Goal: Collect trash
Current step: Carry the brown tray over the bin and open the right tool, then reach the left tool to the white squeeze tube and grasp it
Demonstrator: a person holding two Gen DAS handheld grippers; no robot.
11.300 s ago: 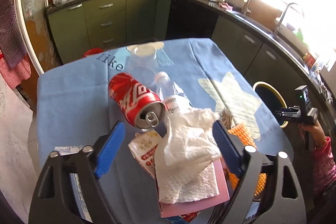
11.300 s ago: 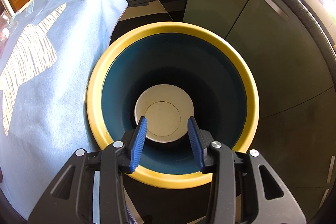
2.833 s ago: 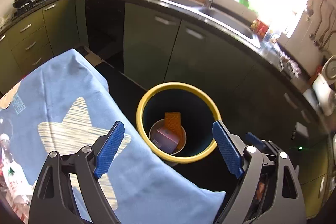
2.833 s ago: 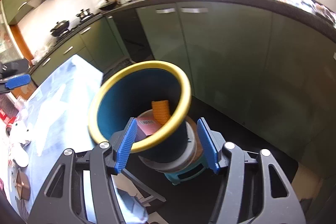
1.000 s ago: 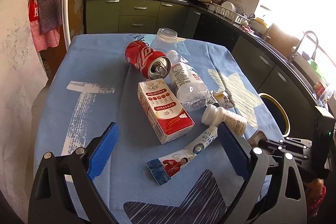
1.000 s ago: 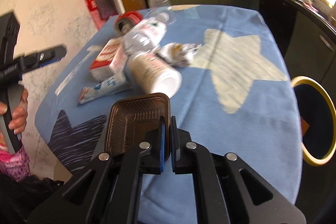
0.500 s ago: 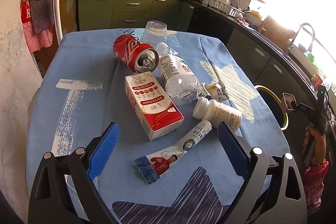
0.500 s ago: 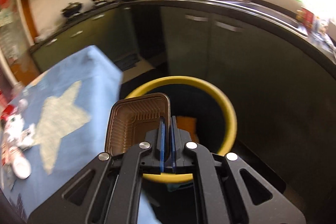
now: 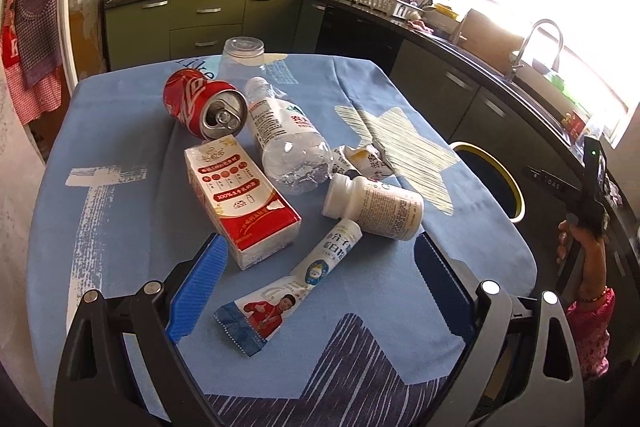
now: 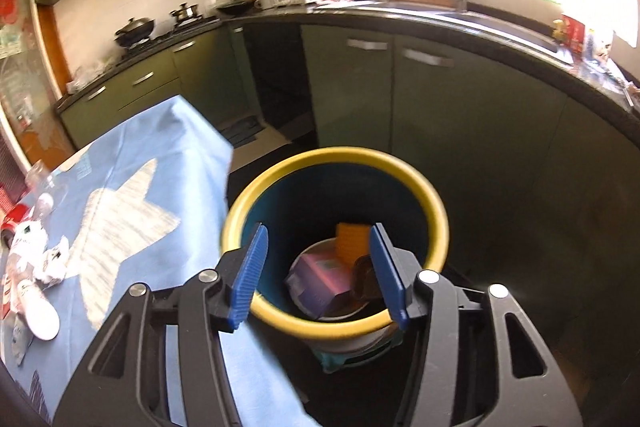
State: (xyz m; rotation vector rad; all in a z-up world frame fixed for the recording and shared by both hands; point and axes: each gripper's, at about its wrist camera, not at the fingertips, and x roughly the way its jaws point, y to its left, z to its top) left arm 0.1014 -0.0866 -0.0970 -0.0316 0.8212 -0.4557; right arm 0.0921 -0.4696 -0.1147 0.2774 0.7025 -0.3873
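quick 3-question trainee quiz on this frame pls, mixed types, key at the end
1. True or false: the right hand-held gripper is shut on a brown tray.
2. Multiple choice: which item lies nearest the open left hand-held gripper? A) red soda can B) toothpaste tube C) clear cup
3. Fill in: the brown tray now lies inside the ___.

Key:
1. False: its jaws are open over the bin and hold nothing.
2. B: the tube lies on the blue tablecloth between the fingers.
3. Yellow-rimmed bin, beside a pink box and an orange item.
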